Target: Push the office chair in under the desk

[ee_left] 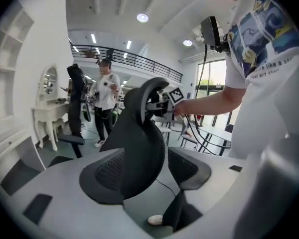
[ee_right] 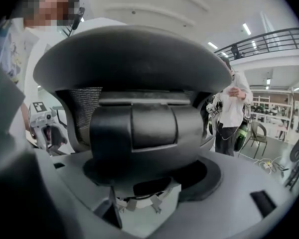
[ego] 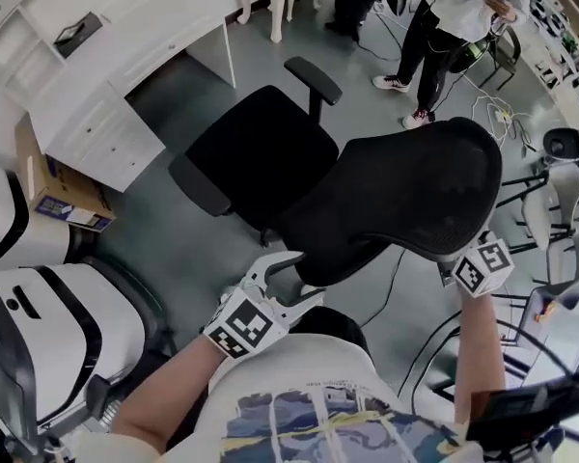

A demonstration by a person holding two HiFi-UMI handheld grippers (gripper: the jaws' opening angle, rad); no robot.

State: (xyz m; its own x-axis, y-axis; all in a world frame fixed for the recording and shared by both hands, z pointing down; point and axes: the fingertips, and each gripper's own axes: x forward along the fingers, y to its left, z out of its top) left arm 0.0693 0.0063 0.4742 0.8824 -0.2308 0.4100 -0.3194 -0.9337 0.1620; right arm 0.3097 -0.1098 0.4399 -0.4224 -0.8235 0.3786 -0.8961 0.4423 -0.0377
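Head view, nearest me: my left gripper (ego: 282, 276) sits at the lower left edge of the backrest (ego: 405, 186), tongs spread wide, the rim between them but clear of one pad. My right gripper (ego: 463, 258) meets the backrest's right edge, tongs likewise spread and not clamping. Beyond that, the office chair (ego: 261, 152) stands on the grey floor (ego: 164, 230), seat just outside the white desk (ego: 106, 75) and not yet under it. Farthest off, a person (ego: 454, 17) stands near the floor's far edge
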